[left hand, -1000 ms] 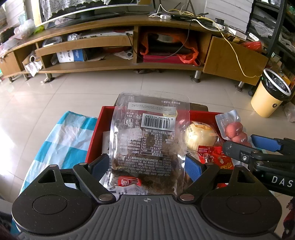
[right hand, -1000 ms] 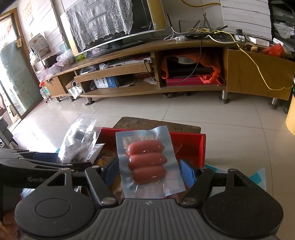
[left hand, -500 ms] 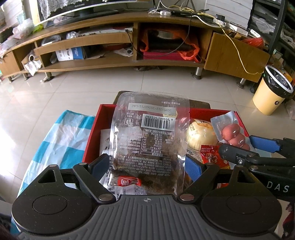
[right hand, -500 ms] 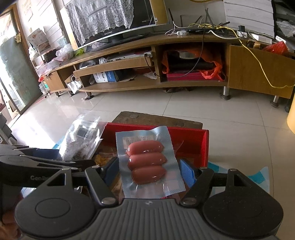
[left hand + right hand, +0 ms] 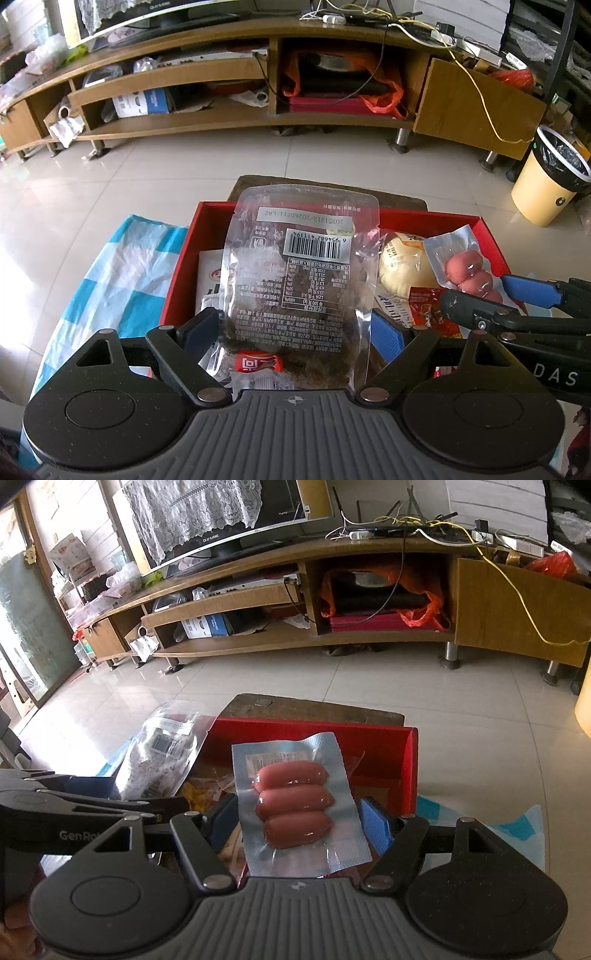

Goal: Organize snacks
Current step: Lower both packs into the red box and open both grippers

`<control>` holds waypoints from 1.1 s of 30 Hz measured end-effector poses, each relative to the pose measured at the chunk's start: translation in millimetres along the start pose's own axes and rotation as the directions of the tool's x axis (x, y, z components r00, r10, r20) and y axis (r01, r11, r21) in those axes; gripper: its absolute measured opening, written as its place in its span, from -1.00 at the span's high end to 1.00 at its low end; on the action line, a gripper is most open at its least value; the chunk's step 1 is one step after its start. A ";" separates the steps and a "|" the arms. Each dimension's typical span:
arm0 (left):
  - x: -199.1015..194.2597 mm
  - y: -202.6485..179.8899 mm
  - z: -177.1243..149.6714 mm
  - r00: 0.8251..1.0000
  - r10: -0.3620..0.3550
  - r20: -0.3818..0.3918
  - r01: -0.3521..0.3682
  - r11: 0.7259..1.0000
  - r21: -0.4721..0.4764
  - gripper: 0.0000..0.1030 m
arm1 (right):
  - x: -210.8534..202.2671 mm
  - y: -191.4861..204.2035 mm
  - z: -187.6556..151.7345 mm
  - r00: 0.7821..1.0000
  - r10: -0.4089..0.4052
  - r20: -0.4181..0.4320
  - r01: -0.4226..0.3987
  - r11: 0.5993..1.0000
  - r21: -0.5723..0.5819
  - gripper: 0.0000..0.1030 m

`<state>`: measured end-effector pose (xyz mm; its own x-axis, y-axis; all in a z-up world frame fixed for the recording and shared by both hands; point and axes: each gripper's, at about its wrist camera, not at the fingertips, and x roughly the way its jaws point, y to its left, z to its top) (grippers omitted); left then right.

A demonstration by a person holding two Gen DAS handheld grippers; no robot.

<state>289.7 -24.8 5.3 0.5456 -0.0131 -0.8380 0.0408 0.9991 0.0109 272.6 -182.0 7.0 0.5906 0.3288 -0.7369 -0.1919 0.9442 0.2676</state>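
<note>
My left gripper (image 5: 295,325) is shut on a clear bag of dark snack (image 5: 303,266) with a barcode label, held upright over the red box (image 5: 406,218). In the right wrist view, my right gripper (image 5: 299,823) is shut on a vacuum pack of three pink sausages (image 5: 291,797), above the box's right part (image 5: 369,734). Each gripper appears in the other's view: the right gripper (image 5: 491,295) with the sausage pack (image 5: 461,266) at right, and the left gripper (image 5: 110,794) with the bag (image 5: 159,760) at left.
Inside the box lie a round pale bun (image 5: 402,266), a red packet (image 5: 432,314) and a white packet (image 5: 210,273). A blue-and-white checked cloth (image 5: 122,280) lies left of the box. On the tiled floor beyond stand a yellow bin (image 5: 546,184) and a long wooden TV cabinet (image 5: 258,122).
</note>
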 end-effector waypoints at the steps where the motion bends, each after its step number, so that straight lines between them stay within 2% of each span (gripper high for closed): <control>1: 0.5 -0.4 0.0 1.000 0.002 0.000 -0.002 1.000 0.001 -0.74 | 1.1 -0.7 1.0 1.000 0.000 -0.002 0.000 1.000 0.001 -0.36; 19: 6.7 -7.1 -4.2 0.998 0.061 0.014 -0.062 0.997 0.049 -0.77 | 16.3 -4.8 -3.5 0.999 -0.007 -0.042 0.008 1.000 0.013 -0.36; 33: 8.0 -6.2 -6.5 0.997 0.081 0.009 -0.081 0.995 0.063 -0.84 | 17.1 -6.4 -5.2 0.998 -0.026 -0.050 0.027 0.999 0.018 -0.39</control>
<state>288.3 -30.8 -5.0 0.5545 0.0673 -0.8294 0.0491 0.9923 0.1134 279.8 -182.3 -10.5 0.5557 0.3047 -0.7736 -0.1620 0.9523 0.2588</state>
